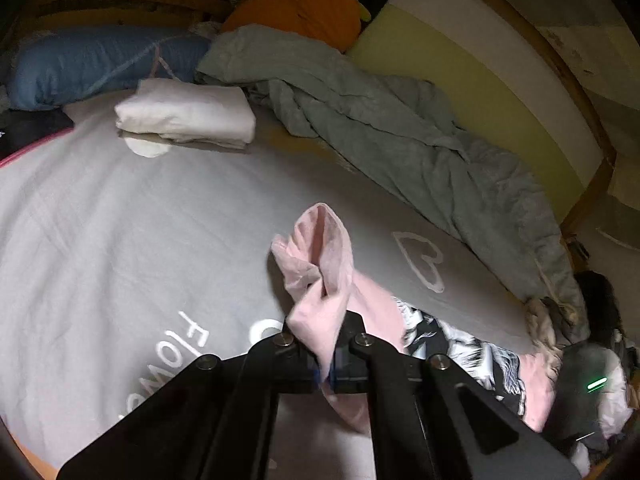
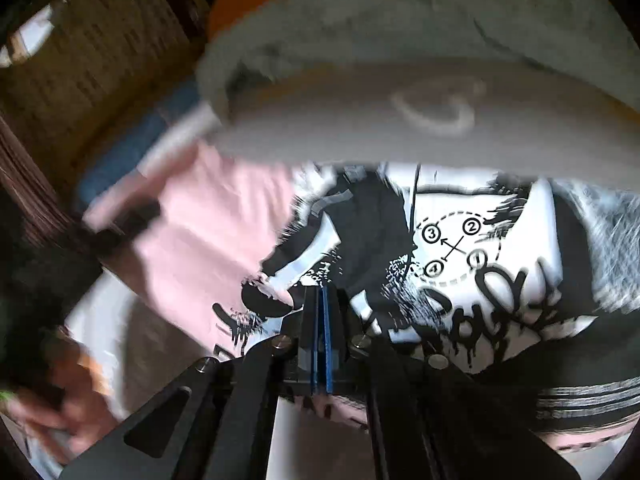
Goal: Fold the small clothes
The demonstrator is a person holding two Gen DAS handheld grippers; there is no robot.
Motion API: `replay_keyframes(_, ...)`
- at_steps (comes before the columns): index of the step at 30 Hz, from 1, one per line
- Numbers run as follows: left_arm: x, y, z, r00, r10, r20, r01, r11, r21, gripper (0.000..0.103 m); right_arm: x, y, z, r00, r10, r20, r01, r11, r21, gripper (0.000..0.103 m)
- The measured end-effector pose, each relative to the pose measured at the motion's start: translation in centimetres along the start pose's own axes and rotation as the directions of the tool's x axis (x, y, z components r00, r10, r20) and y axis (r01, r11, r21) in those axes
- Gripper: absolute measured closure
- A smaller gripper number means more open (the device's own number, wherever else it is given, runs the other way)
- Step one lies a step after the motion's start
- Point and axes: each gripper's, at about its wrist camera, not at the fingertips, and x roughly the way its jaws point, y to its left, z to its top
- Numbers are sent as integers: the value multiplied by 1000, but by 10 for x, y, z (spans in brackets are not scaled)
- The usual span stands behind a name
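Both grippers are clamped on the pink T-shirt [image 1: 320, 280] lying on the grey bedsheet [image 1: 120, 220]: the left gripper [image 1: 325, 344] pinches a bunched edge, the right gripper [image 2: 322, 300] grips the printed front (blurred).

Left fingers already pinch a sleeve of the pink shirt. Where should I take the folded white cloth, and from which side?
Grip the white cloth at its near long edge, where the stacked layers show, coming in low from the front across the grey sheet. The green blanket crowds its right end.
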Motion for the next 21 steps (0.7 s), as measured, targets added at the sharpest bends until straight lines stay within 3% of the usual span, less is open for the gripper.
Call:
replay_keyframes(4, -7, -12, 3, 999, -38, 39, 36, 998, 56, 101, -7, 3, 6, 999, 39, 25, -39, 999, 3, 101)
replay_keyframes(8, -24, -29, 4, 988, -133, 83, 122, 985, 123, 101, -21, -7, 36, 992, 56, 109, -65, 995, 77, 101)
replay_keyframes(10, -30, -39, 2, 985, -142, 102, 123, 977, 175, 101, -11, -14, 51, 995, 51, 91, -62, 990, 126, 101)
replay_keyframes(13, -29, -46, -2, 982, -172, 80, 152, 967, 203, 101, 28, -28, 59, 997, 70, -32, -63, 981, 182, 102)
replay_keyframes(15, -26, -49, -6, 980, -189, 61, 174, 964, 203, 101, 32, -30, 62, 997, 77, -25, -71, 980, 186, 102)
replay_keyframes(18, -28, -56, -7, 971, -231, 53, 214, 951, 222, 101, 13, -31, 59, 994, 108, 18, -110, 973, 205, 102)
replay_keyframes(21, -32, -67, -8, 950, -312, 23, 299, 926, 232, 101, -28, -34, 45, 992, 104, 76, -117, 974, 194, 102)
